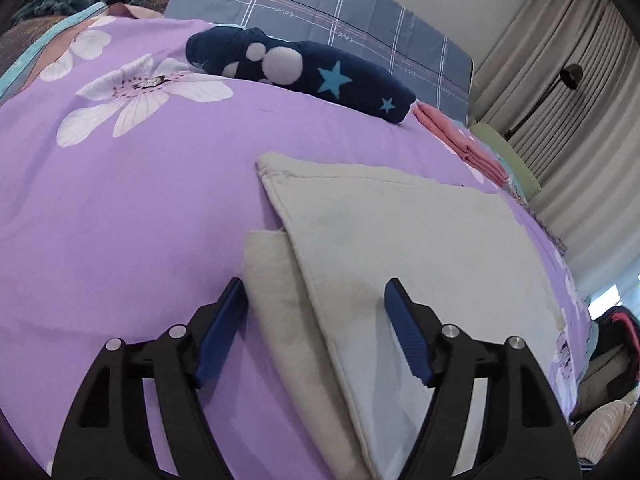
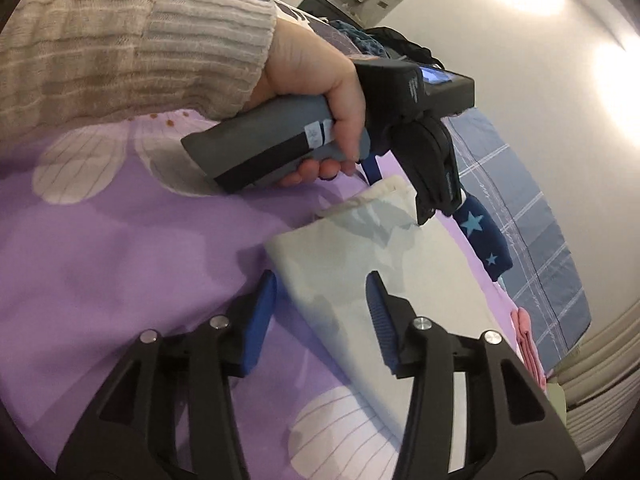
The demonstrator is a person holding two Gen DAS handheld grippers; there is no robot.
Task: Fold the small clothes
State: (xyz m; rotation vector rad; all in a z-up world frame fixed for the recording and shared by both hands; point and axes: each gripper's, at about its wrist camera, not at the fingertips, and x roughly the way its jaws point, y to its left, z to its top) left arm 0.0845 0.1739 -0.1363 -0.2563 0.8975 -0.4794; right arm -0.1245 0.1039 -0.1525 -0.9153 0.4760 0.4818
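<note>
Blue-padded fingers of the left hand-held gripper are seen spread apart over the near edge of a cream folded garment, nothing being held between them. The garment is laid flat on the purple floral bedspread. Beyond it, a navy star-patterned garment and a pink folded cloth are shown, with a grey plaid pillow behind and curtains farthest. In the right wrist view, the right hand-held gripper is likewise seen open, straddling the cream garment's near corner. Only this view shows the person's left hand, in a knitted sleeve, wrapped around the other tool's grey handle.
</note>
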